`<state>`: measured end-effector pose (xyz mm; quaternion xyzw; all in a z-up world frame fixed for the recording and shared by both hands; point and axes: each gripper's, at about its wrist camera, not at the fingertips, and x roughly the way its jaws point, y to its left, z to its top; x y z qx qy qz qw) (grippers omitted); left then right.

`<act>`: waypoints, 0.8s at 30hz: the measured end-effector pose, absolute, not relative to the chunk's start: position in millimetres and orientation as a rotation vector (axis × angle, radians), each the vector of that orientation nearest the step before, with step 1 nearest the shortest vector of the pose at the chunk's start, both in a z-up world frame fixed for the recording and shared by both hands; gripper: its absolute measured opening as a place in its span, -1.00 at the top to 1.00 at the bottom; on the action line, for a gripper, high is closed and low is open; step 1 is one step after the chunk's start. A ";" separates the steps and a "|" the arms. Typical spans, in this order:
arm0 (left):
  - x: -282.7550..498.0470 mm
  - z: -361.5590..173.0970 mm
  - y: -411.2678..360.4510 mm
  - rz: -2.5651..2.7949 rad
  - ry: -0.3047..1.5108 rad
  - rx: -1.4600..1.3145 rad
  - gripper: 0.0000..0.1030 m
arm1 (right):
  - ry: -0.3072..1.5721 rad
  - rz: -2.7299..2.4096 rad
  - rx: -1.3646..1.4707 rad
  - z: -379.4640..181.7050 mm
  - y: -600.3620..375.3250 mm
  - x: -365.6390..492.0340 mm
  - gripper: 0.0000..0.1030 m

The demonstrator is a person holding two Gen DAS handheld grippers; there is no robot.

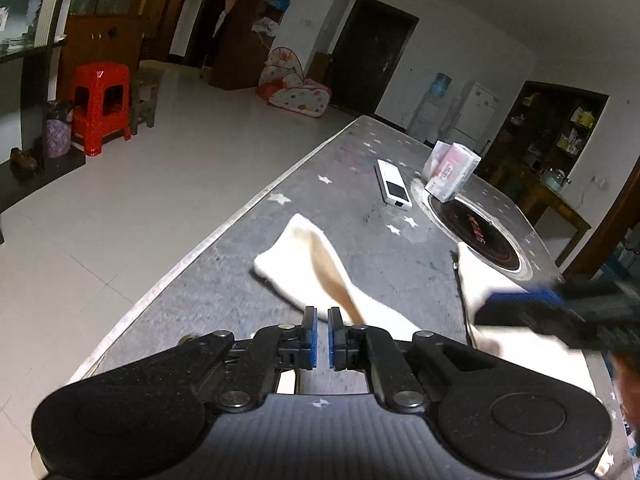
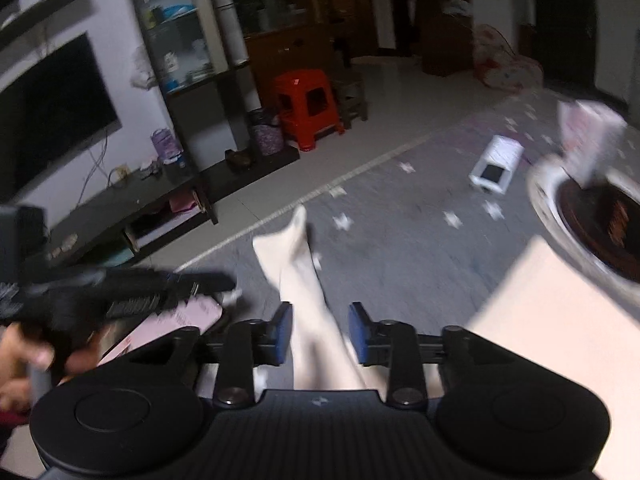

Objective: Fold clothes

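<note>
Left gripper [image 1: 322,334] showing fingers drawn nearly together, nothing seen between the blue pads [image 1: 309,334]; white garment [image 1: 308,268] lying just ahead of the fingertips on the grey star-print table [image 1: 224,280], a tan strip running back toward the right finger. Right gripper [image 2: 320,334] standing partly spread, garment's narrow twisted length [image 2: 308,312] passing between the fingers, pads not pressing it. Beyond the fingers: white remote [image 1: 394,184], tissue pack [image 1: 452,174], round black hob [image 1: 480,236].
</note>
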<state>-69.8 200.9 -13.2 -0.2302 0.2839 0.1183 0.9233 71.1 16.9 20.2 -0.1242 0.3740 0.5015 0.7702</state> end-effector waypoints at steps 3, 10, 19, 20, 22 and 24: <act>-78.7 -12.5 202.4 0.252 0.587 -0.462 0.78 | 0.835 1.107 -0.277 13.3 53.4 81.9 0.38; -89.7 -10.0 208.7 0.267 0.581 -0.468 0.65 | 0.879 1.105 -0.311 -8.9 127.0 100.4 0.37; -96.6 -6.3 210.6 0.262 0.559 -0.483 0.37 | 0.856 1.032 -0.418 -29.2 155.7 96.1 0.92; -96.0 -6.3 209.2 0.257 0.560 -0.484 0.36 | 0.834 1.040 -0.410 -22.1 151.9 92.4 0.94; -94.5 -6.1 205.9 0.247 0.561 -0.483 0.32 | 0.788 1.044 -0.385 -4.6 142.7 87.6 0.94; -91.3 -5.4 201.0 0.229 0.565 -0.481 0.31 | 0.746 1.021 -0.362 14.7 131.1 83.0 0.95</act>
